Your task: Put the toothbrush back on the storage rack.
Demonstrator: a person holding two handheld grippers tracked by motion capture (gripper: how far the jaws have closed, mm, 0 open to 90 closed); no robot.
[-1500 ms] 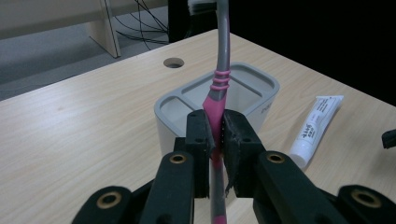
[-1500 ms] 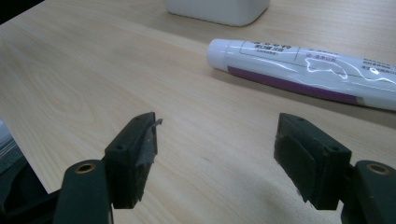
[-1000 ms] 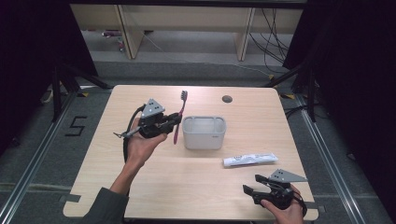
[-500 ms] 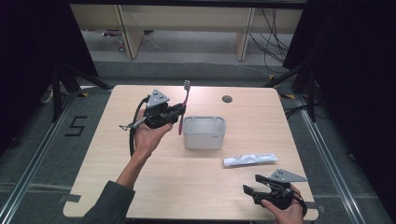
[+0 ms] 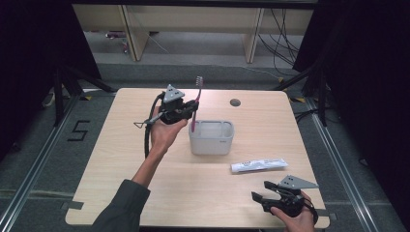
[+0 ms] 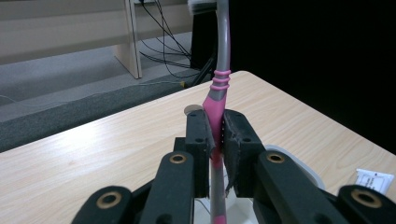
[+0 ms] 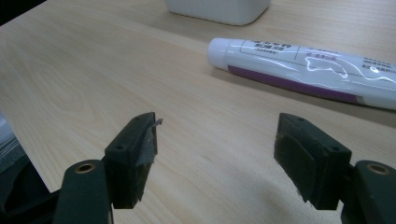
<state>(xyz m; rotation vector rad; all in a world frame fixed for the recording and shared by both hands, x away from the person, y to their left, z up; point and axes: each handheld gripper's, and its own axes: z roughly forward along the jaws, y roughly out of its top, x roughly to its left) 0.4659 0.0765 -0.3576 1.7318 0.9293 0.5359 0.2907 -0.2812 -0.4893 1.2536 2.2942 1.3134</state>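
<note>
My left gripper is shut on a pink and grey toothbrush, held upright with the bristle head on top. In the left gripper view the pads pinch the pink handle of the toothbrush, and my left gripper is above the white holder's rim. The white holder box stands mid-table, just right of and below the brush's lower end. A white toothpaste tube lies flat to the holder's right front. My right gripper rests open near the front right edge; in the right gripper view, nothing lies between the jaws of my right gripper, and the toothpaste tube lies ahead.
The wooden table has a round cable hole at its back right. Shelving legs and cables stand on the floor beyond the far edge. Bare tabletop lies left of the holder and along the front.
My left gripper has carried the toothbrush to the right and slightly up, bringing its lower end from beside the holder's left wall to over its left rim. The right gripper has not moved.
</note>
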